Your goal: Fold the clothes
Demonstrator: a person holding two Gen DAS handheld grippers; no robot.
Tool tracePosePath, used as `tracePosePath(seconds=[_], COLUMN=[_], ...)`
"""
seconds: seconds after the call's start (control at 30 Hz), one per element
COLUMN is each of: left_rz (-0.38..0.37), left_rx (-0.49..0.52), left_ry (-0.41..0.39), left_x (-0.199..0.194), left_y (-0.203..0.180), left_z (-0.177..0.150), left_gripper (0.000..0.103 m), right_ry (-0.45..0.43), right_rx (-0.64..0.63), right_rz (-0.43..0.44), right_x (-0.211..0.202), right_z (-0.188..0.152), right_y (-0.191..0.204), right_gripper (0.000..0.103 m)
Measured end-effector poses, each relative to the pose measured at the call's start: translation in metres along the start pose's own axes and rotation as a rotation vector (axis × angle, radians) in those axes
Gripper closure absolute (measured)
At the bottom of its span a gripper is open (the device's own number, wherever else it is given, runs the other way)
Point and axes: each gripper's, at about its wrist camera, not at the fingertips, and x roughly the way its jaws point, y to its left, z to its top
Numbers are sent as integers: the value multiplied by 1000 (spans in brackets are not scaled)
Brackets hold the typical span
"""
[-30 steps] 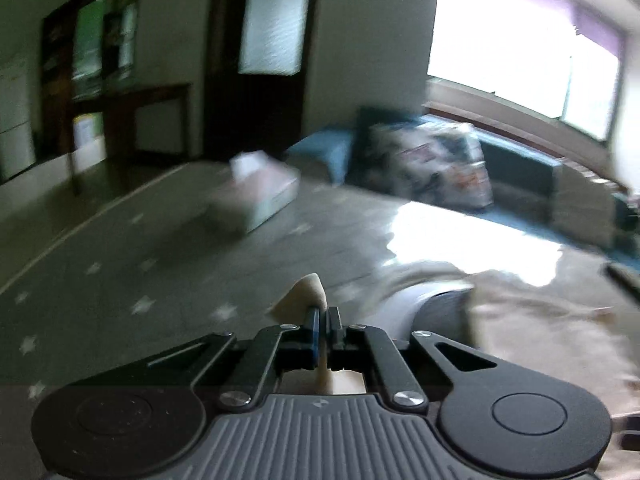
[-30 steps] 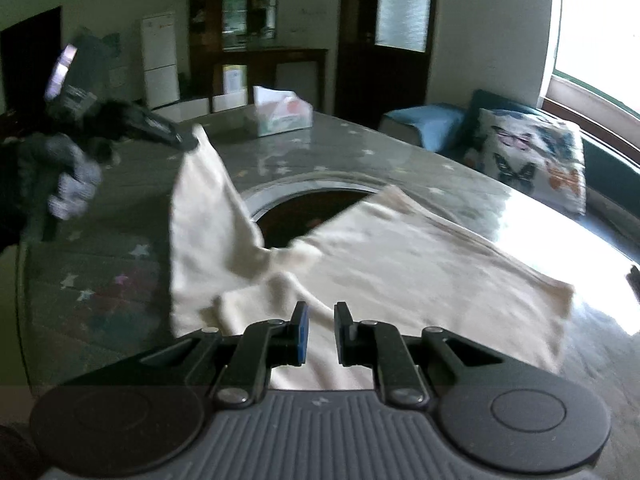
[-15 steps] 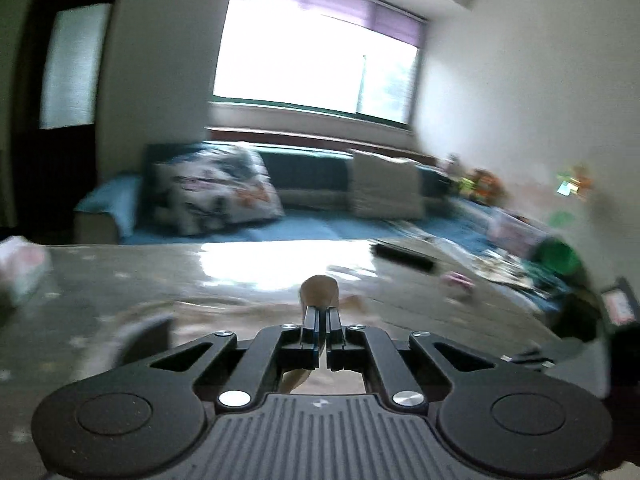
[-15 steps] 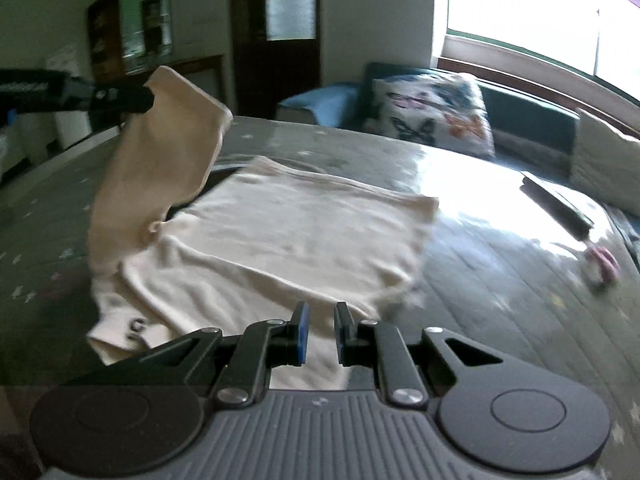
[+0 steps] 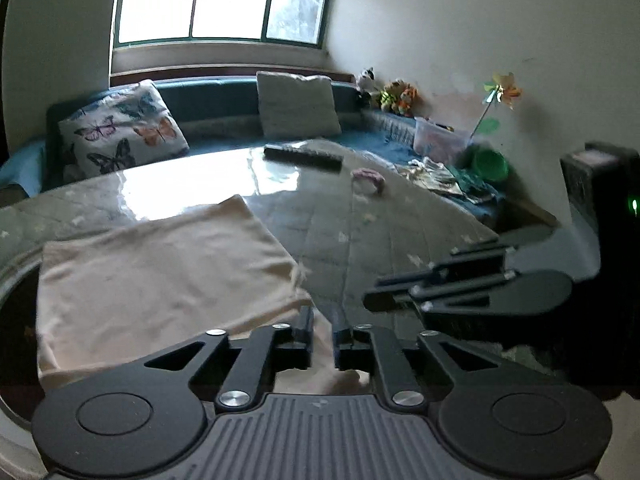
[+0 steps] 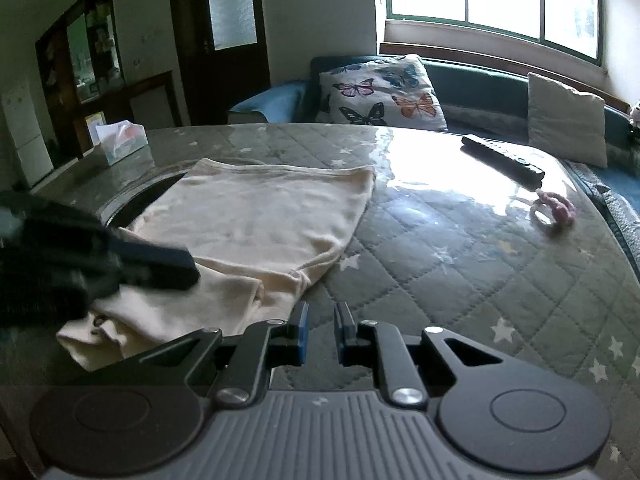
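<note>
A cream garment [image 5: 160,272] lies partly folded on the quilted table; it also shows in the right wrist view [image 6: 260,220]. My left gripper [image 5: 322,320] is open, low over the garment's near right corner, with cloth under its jaws. In the right wrist view it appears as a dark shape [image 6: 120,264] over the garment's near left part. My right gripper [image 6: 320,316] is open and empty, just off the garment's near right edge; it shows in the left wrist view [image 5: 440,284] to the right.
A black remote [image 6: 504,160] and a pink hair tie [image 6: 556,208] lie on the table's far right. A tissue box [image 6: 120,140] stands far left. A sofa with a butterfly pillow [image 6: 384,96] runs behind the table. A round dark opening [image 6: 136,200] shows beside the garment.
My left gripper carried a lifted sleeve across and down onto the garment, then opened and let it go. My right gripper stayed open and shifted right along the garment's edge.
</note>
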Motion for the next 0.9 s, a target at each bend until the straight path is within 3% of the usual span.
tracePosePath(seconds=[0.07, 0.37, 0.53, 0.67, 0.77, 0.9], left_rz=[17, 230, 299, 307, 312, 325], left_rx=[3, -62, -87, -87, -69, -70], left_ry=[-3, 17, 33, 41, 55, 91], left_x=[-5, -33, -37, -36, -29, -20], left_y=[6, 75, 104, 115, 117, 123], left_z=[-5, -26, -36, -40, -43, -49], left_gripper=[75, 76, 76, 78, 78, 78], right_ry=[1, 36, 49, 21, 0, 41], right_rx=[-1, -17, -15, -22, -22, -7], right_rz=[20, 107, 112, 88, 65, 36], right_x=[3, 37, 52, 47, 42, 54], right_z=[2, 7, 10, 13, 17, 14], right_y=[4, 28, 35, 35, 33, 27], right_gripper=[90, 90, 89, 101, 101, 100])
